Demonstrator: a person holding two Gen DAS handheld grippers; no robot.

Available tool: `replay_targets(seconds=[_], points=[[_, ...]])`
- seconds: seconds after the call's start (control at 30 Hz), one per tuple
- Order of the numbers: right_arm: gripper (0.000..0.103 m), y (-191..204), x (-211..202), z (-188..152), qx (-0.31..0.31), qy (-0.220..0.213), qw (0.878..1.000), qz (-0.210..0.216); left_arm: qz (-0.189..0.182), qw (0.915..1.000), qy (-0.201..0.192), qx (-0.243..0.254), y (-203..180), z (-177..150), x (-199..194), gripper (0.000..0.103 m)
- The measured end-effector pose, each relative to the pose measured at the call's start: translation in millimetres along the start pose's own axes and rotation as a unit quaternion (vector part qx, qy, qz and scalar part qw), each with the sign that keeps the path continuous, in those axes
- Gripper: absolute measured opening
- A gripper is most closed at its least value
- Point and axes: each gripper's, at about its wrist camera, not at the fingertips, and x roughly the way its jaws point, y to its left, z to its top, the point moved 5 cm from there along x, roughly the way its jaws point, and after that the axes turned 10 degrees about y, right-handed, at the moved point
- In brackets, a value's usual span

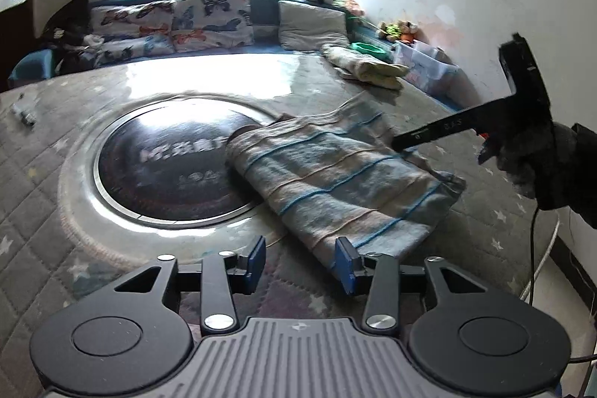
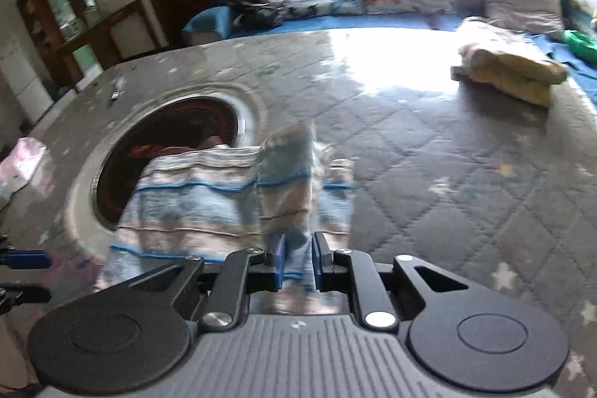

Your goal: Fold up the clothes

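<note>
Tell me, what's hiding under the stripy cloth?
The striped cloth lies partly over a round dark disc and partly on the quilted star mat. Whatever else sits beneath it is covered, so I can't tell.

Each view is taken from just behind its own claw, angled down and close over the quilted counter point(image 1: 48, 174). The striped cloth point(image 1: 335, 181) and round inset point(image 1: 168, 159) are shared.

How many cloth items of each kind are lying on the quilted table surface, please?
Striped blue-and-beige garment: 1
Folded yellowish cloth bundle: 1
Total: 2
</note>
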Motion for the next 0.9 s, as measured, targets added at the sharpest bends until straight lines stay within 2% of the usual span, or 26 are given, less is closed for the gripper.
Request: replay_targets(seconds=[0.2,0.3,0.33,0.4,0.47,0.63,0.7,0.77,0.83,0.9], points=[[0.023,-6,-10,-11,0.015,-0.013,1.0,0.019,-0.013,0.9982,0.017,0.056,-25,-1,21,0.053],[0.023,-2,-3,-15,0.017,-0.005,0.999,0.029,0.0,0.9966,0.026,0.078,-33,-5,33,0.054],[0.022,-1,0,-15,0.018,-0.003,0.999,0.031,0.008,0.996,0.029,0.084,-35,-7,36,0.054],[0.009,2,6,-15,0.022,-0.002,0.999,0.031,0.019,0.9952,0.031,0.09,-37,-9,39,0.054],[0.005,5,1,-12,0.014,-0.017,1.0,0.021,0.026,0.9951,0.031,0.091,-38,-10,40,0.054],[0.005,5,-14,-4,0.002,-0.046,0.999,0.005,0.033,0.9944,0.03,0.095,-40,-10,42,0.053],[0.005,-1,-9,-5,-0.002,-0.053,0.998,-0.032,0.034,0.9944,0.033,0.094,-39,-11,44,0.053],[0.005,-7,-8,-6,0.014,-0.053,0.998,-0.019,0.035,0.9942,0.036,0.095,-39,-12,45,0.052],[0.01,-11,-12,-7,0.031,-0.054,0.998,-0.009,0.037,0.9939,0.034,0.098,-40,-12,44,0.052],[0.024,-12,-20,-10,0.041,-0.061,0.997,-0.002,0.037,0.9941,0.033,0.096,-40,-12,43,0.052]])
